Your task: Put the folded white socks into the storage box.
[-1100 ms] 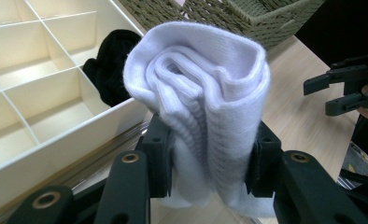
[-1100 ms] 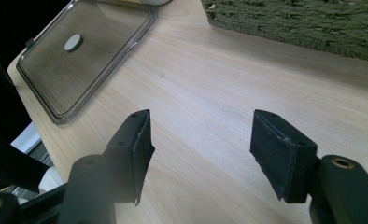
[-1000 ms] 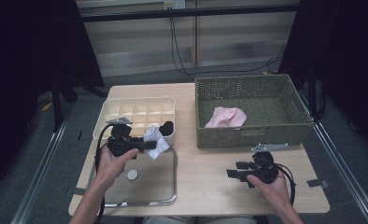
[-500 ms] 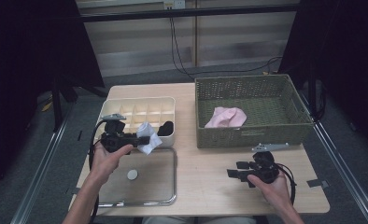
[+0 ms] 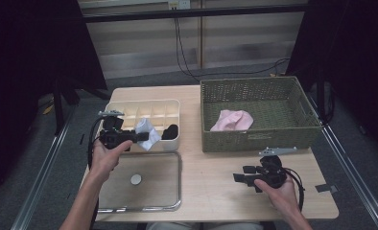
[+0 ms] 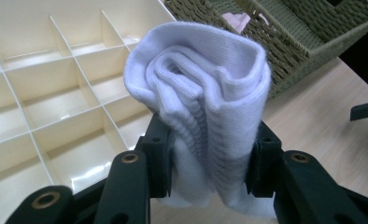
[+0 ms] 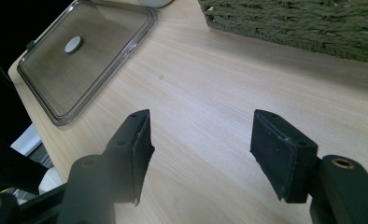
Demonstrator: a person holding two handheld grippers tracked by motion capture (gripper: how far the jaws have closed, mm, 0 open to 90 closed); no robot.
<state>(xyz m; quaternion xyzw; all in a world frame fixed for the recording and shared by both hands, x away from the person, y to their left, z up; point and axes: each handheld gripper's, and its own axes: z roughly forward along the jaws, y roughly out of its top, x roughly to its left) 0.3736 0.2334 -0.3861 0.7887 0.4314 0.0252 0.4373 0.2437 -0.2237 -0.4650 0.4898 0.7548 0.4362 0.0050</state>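
Room: a dim space with dark curtains at both sides and a pale wooden surface [image 5: 216,191] in the middle.
Landmark: a cream divided tray [image 5: 129,108] stands at the far left of the surface; all places below are told from it.
Left claw [image 5: 140,137]: clenched on a rolled white sock [image 5: 147,134], its pads pressing the roll from both sides in the left gripper view [image 6: 208,186].
White sock, place: held in the air over the tray's near edge, above the empty compartments [image 6: 65,102].
Change, left: a second ago the claw and the sock hung lower, at the tray's near right corner and toward the lid; now they are farther up and over the tray's front row.
Black item [image 5: 170,131]: lies in the tray's near right compartment, just beside the sock.
Clear lid [image 5: 172,182]: flat on the surface just in front of the tray, a round white knob [image 5: 136,179] at its middle.
Wicker basket [image 5: 254,141]: to the right of the tray, with a pink cloth [image 5: 232,120] inside.
Right claw [image 7: 201,144]: released, jaws apart over bare wood, well to the right of the tray and in front of the basket.
Change, right: none; it is in the same spot as before.
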